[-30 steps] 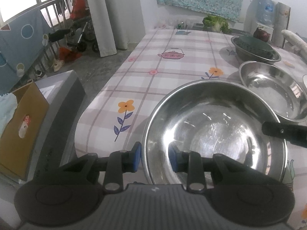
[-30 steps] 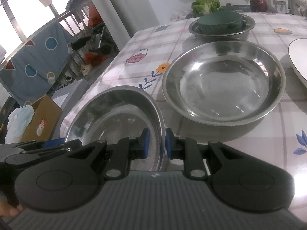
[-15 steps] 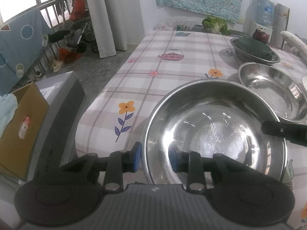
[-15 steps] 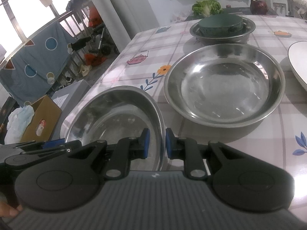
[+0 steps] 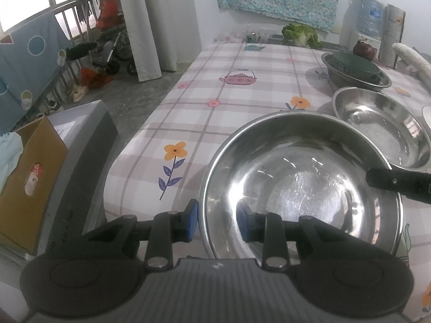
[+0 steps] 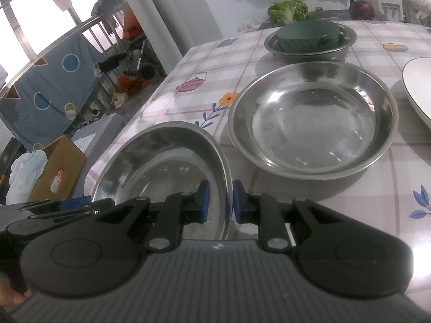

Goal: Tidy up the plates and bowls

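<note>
Both tongs grip the same steel bowl [image 5: 301, 177] by its rim, at the near corner of the table [image 5: 242, 102]. The left tongs [image 5: 216, 219] are closed down to a narrow gap, with the rim between the 2 blue pads on the bowl's near side. The right tongs [image 6: 218, 202] are almost fully closed on the rim of the bowl [image 6: 161, 167] at its right side; in the left view one of their black arms reaches in over the far right rim.

I judge that the step in hand is to carry this bowl and nest it into the second steel bowl [image 6: 312, 123], which stands empty just behind it. Further back a third steel bowl [image 6: 309, 45] already holds a dark green dish [image 6: 307, 33], so some stacking is done. A white plate [image 6: 419, 88] lies at the right and is not yet sorted.

The next move calls for both hands to rise together and keep the bowl level, because thin pinches on smooth metal can slip.

The table edge is very close on the left, and past it a cardboard box [image 5: 27, 172] stands on the floor. The free room is forward and to the right. The white plate's rim is near the second bowl, so the path should stay clear of it.
</note>
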The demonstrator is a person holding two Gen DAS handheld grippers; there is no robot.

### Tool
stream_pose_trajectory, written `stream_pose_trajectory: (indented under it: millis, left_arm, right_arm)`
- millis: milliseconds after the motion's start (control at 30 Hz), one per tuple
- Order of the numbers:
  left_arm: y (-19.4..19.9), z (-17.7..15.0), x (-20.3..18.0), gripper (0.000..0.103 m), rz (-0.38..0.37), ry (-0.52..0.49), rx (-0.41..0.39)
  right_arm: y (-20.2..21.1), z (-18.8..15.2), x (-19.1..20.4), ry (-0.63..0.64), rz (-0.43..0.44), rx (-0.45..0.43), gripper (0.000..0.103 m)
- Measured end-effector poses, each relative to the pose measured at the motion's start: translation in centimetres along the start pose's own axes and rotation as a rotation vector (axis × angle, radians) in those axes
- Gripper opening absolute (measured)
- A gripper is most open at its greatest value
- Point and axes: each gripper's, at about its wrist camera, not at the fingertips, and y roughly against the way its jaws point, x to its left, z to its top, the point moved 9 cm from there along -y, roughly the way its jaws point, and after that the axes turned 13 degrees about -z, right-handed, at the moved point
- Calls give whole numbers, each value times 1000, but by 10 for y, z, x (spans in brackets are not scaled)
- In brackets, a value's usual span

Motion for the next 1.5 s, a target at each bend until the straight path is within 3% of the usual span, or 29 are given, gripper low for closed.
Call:
stream_pose_trajectory:
  millis: [1067,1500]
  left_arm:
    - [-10,-4,-2,34,-10,-18,17]
    - [-17,-12,1,35,-17,-2,59]
  right_arm:
    - [-9,-6,-2,-26,2,29,19]
    - [-13,-12,-4,-37,16,57,18]
